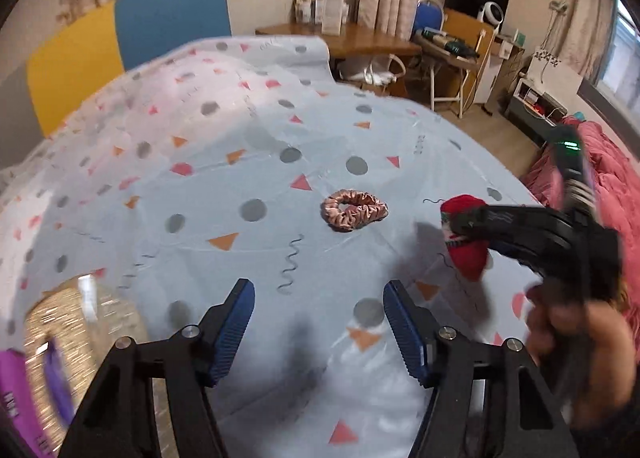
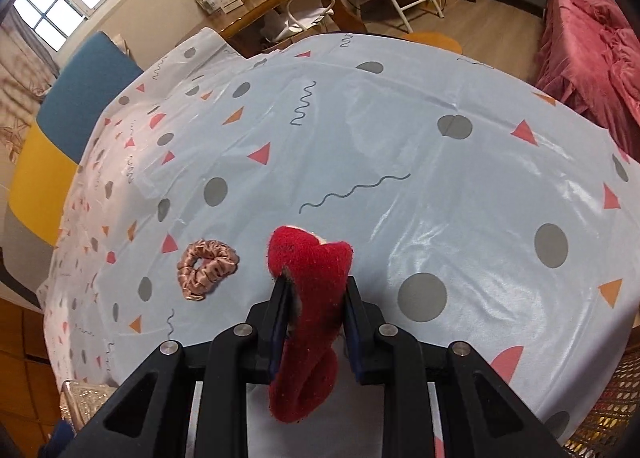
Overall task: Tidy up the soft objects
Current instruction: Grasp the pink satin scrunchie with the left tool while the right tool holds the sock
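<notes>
Hidden/unclear: lower end of the red fuzzy sock hangs below the right gripper and partly behind its frame; a strip of other colour shows at its top fold, too small to identify. Left wrist view is motion-blurred at lower left: a glittery gold container and a purple item, both cut off by the frame edge.

Surroundings: table under a glossy light-blue tablecloth, printed with grey dots, pink and orange triangles, dark squiggles. Blue and yellow chair backs behind the far edge. Pink blanket to the right, wooden desk beyond.

Task items: sock is thick, felted, folded over; right gripper's pads are clamped on it, held above the cloth. Pink satin scrunchie, ruffled ring, lies flat on the cloth, near the sock.

Left gripper: jaws spread apart, nothing between them; ribbed blue pads.
</notes>
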Motion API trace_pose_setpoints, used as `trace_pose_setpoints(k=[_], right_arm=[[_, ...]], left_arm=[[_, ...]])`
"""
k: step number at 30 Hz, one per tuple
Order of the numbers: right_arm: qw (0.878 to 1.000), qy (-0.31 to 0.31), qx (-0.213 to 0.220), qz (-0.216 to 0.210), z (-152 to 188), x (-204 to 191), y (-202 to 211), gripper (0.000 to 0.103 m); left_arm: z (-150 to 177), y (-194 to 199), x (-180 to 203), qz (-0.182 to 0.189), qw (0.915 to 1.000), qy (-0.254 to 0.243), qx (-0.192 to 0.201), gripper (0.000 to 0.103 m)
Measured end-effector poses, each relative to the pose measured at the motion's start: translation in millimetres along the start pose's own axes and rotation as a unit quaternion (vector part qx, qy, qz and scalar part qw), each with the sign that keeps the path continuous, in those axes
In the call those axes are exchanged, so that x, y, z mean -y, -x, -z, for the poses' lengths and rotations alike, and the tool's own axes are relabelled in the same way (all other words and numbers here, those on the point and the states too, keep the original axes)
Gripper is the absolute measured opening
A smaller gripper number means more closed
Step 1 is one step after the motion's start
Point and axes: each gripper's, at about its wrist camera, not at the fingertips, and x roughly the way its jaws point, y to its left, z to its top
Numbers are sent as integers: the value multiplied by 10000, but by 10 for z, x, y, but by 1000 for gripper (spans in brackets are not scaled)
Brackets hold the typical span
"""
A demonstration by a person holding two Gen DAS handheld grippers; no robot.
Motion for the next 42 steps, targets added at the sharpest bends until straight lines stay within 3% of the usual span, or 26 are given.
trace_pose_setpoints(k=[8, 10, 12, 20, 21, 24, 26, 27, 31, 38, 42], right_arm=[[9996, -180, -16, -234, -17, 49, 19, 25], [9993, -221, -17, -289, -23, 58, 19, 25], [9991, -234, -41, -343, -26, 60, 13, 25], [9984, -253, 12, -506, -25, 54, 51, 26], [9984, -255, 15, -511, -27, 55, 51, 26], [9986, -205, 8, -493, -28, 41, 43, 26], [9988, -160, 5, -459, -30, 29, 36, 26], [9989, -144, 7, -455, -28, 25, 36, 26], [9990, -81, -18, -430, -29, 5, 22, 26], [9980, 422, -258, -399, 40, -176, -72, 26], [9937, 811, -607, -472, 119, -317, -188, 26]], left_arm=[[-313, -740, 105, 309, 9983, 331, -371, 74], [-385, -852, 166, 338, 9984, 290, -338, 81], [-458, -945, 226, 248, 9990, 229, -296, 91], [-652, -1352, 374, -105, 9993, -122, -325, 92], [-648, -1405, 375, -196, 9990, -170, -367, 91], [-595, -1520, 323, 56, 9983, -135, -559, 53], [-558, -1444, 282, 263, 9986, -100, -452, 26], [-538, -1418, 265, 365, 9982, -61, -480, 19], [-349, -1174, 136, 557, 9972, 289, -414, 16], [232, -686, 85, 487, 9977, 335, -344, 15], [627, -425, 90, 380, 9988, 123, -281, 15]])
